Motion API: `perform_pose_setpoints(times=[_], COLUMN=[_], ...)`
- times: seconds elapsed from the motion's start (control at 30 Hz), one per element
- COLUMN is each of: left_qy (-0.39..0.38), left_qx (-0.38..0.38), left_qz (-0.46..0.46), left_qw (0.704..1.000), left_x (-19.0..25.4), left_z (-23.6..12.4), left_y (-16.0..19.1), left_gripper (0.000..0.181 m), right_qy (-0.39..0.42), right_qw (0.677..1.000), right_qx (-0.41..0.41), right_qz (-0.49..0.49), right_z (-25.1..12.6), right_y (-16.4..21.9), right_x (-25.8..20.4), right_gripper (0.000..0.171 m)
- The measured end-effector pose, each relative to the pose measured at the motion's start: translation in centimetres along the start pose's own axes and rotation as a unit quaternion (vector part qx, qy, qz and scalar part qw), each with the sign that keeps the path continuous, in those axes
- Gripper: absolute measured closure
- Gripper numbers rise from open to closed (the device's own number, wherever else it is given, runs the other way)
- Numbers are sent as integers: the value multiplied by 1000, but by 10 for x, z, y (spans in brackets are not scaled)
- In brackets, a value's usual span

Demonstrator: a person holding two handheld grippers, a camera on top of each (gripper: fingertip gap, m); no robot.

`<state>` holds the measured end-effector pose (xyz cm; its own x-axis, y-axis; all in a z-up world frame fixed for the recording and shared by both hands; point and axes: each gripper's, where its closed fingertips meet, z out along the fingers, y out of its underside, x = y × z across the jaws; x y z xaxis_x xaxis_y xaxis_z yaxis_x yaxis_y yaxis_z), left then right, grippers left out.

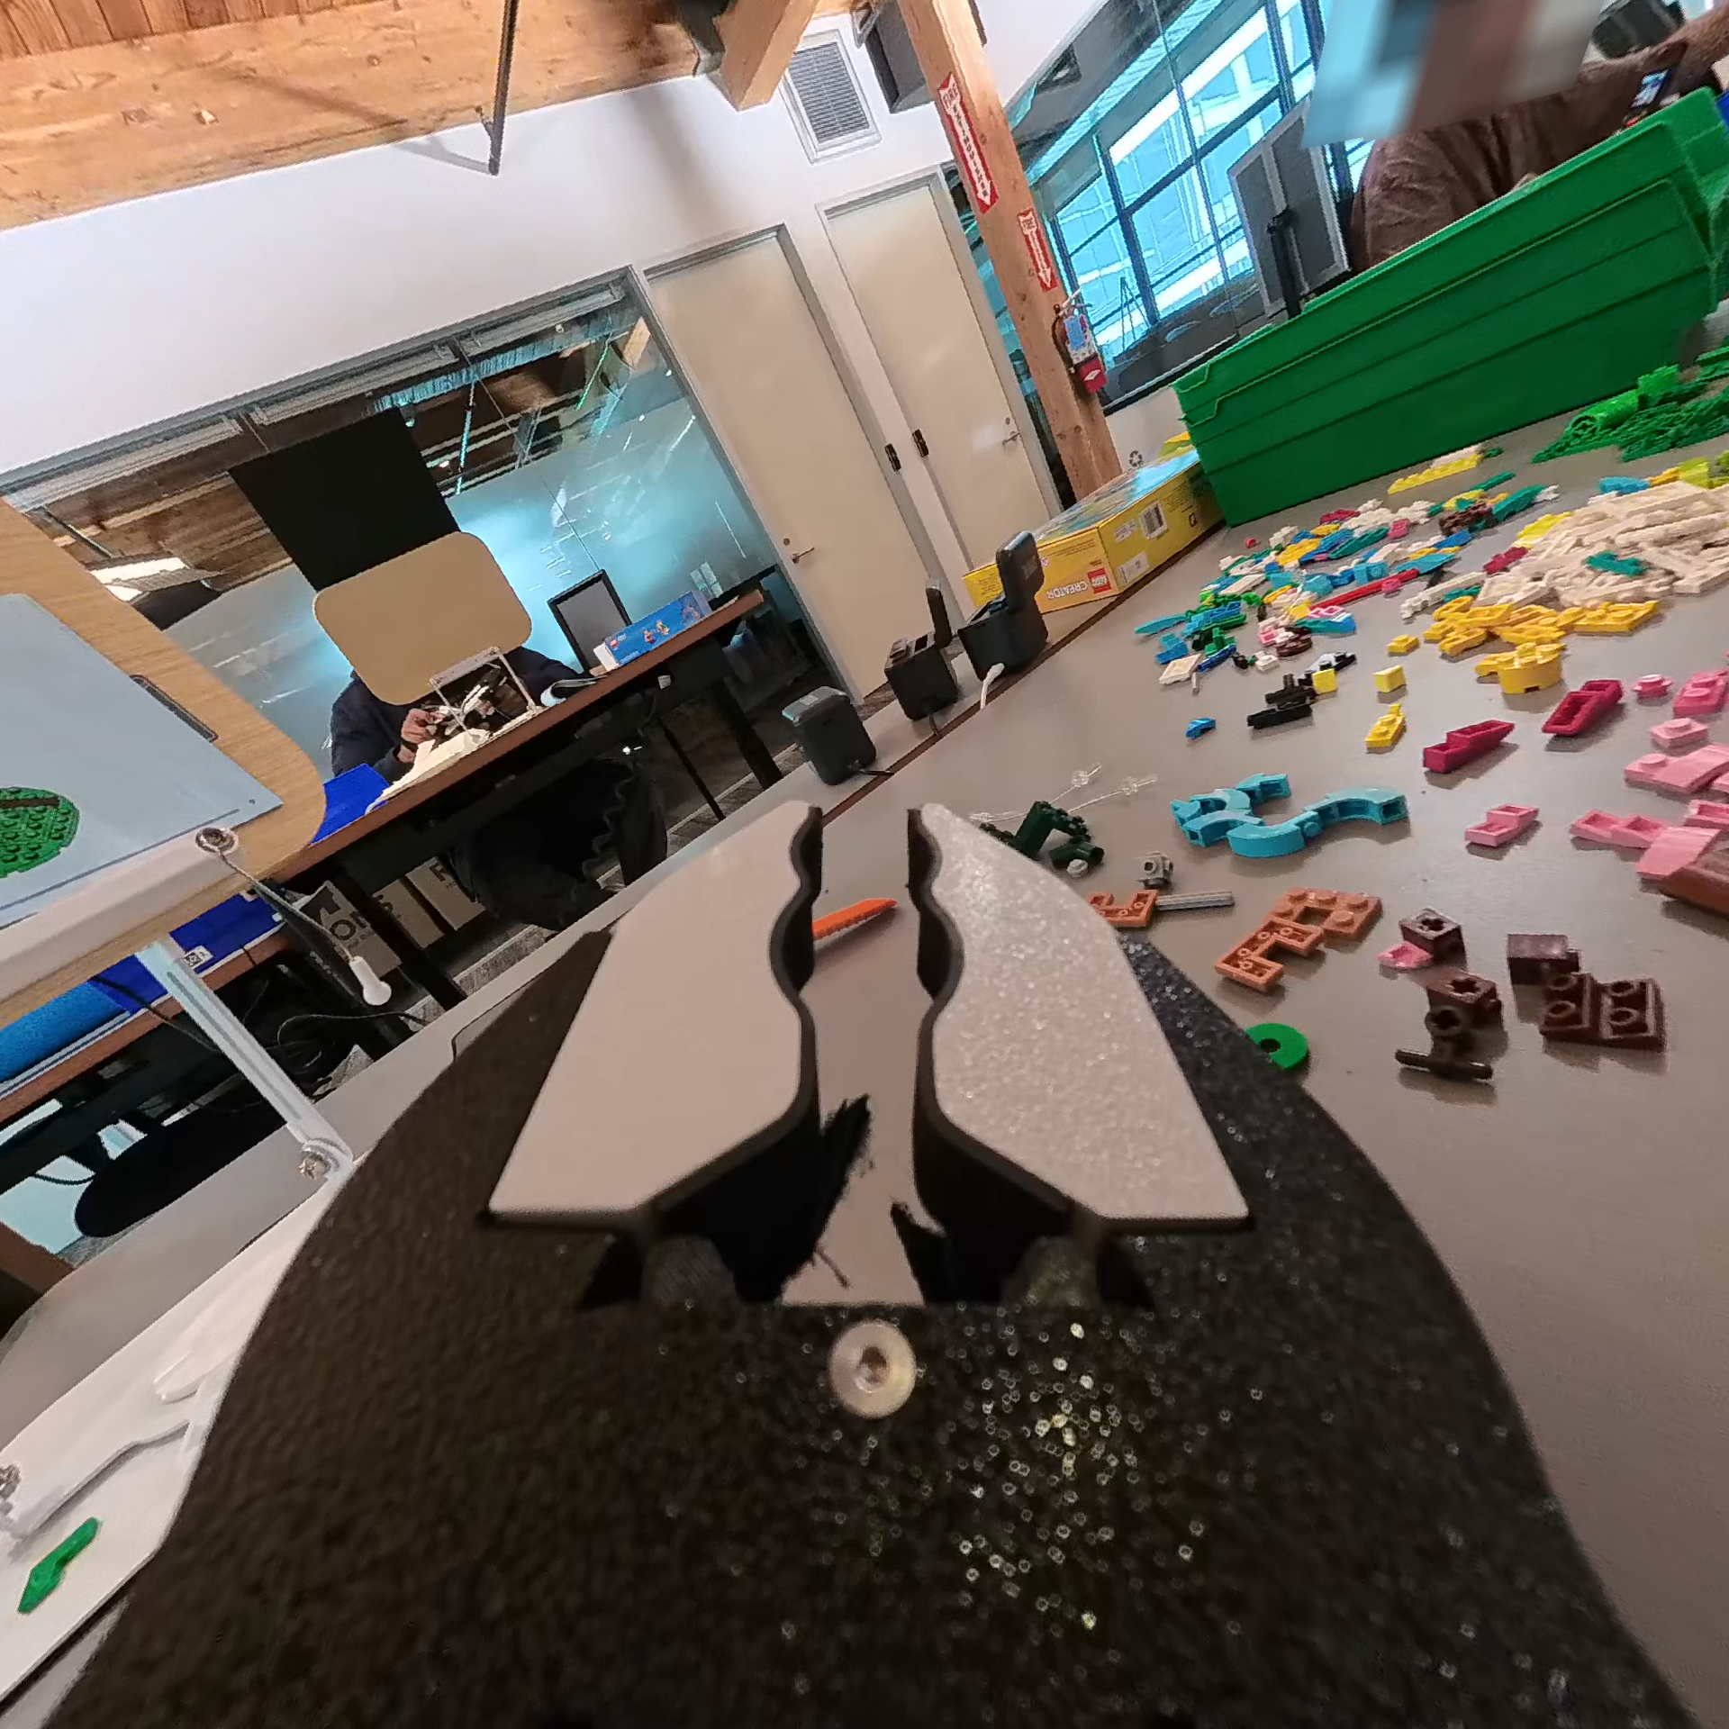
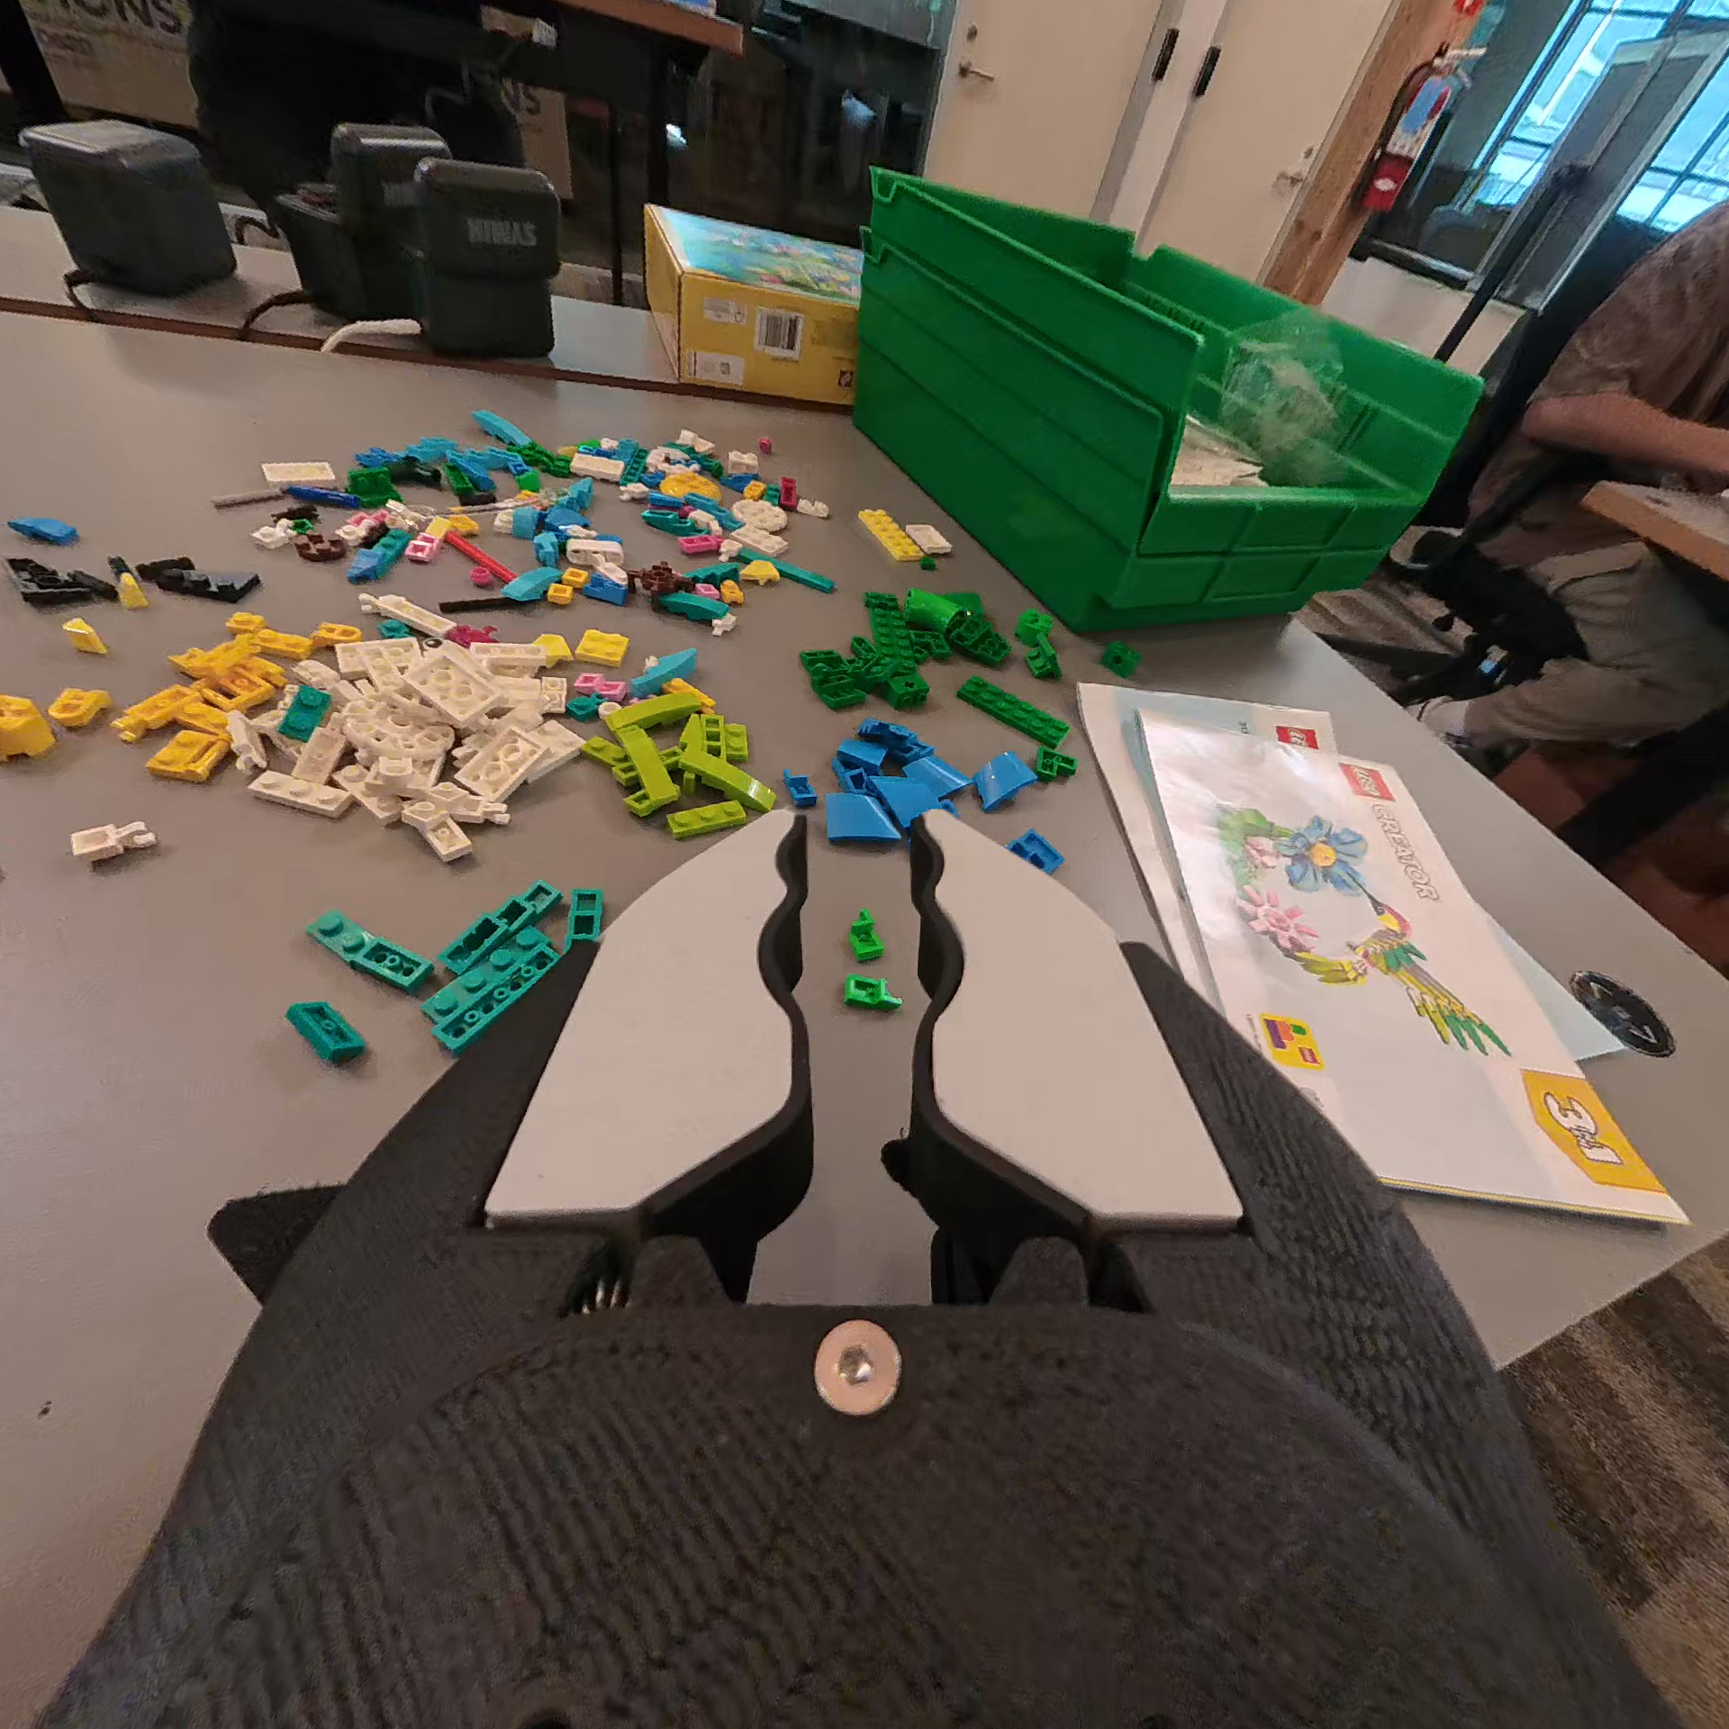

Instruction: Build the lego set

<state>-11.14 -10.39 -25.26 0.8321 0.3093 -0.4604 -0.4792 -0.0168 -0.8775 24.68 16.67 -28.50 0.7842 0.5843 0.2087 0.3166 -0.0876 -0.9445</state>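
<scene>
Build looks barely begun, judging by the desk (image 2: 140, 982): lego pieces (image 2: 440, 711) lie loose, roughly sorted by colour, w/ no assembly visible. Left tool (image 1: 865, 823) and right tool (image 2: 859, 823) both released, jaws apart, nothing held; two small green pieces (image 2: 868, 964) sit on desk between right tool's fingers. Instruction booklets (image 2: 1357, 954) unopened at right. Green bins (image 2: 1104, 402), stacked, hold clear plastic bags; yellow box (image 2: 739, 318) beside them, contents hidden.

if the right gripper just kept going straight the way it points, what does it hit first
Probably the two small green pieces on the table between the open right gripper fingers, then the blue pile. Depth is unclear.
</scene>
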Motion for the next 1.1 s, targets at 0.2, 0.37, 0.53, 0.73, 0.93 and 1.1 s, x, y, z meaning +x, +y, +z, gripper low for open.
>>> perform_pose_setpoints(times=[0.2,0.37,0.53,0.73,0.93,1.1], left_qy=[-4,-3,-5,-4,-4,-3], left_qx=[0,0,-1,-3,-2,-2], left_qz=[-6,-4,-13,-8,-9,-8], left_qw=[1000,1000,1000,1000,1000,1000], left_x=[-2,-2,-4,-2,-2,-2], left_z=[0,0,0,1,1,1], left_y=[0,1,1,2,2,1], left_gripper=[164,164,164,164,163,163], right_qy=[-5,-3,16,33,41,49], right_qw=[1000,1000,998,998,998,997], right_qx=[-3,-11,-27,-27,-32,-37], right_qz=[4,-9,-50,-51,-41,-42], right_z=[-4,-7,-11,-17,-19,-22], right_y=[-4,-1,0,-2,2,4], right_x=[5,11,26,42,51,58], right_gripper=[152,152,152,152,152,152])
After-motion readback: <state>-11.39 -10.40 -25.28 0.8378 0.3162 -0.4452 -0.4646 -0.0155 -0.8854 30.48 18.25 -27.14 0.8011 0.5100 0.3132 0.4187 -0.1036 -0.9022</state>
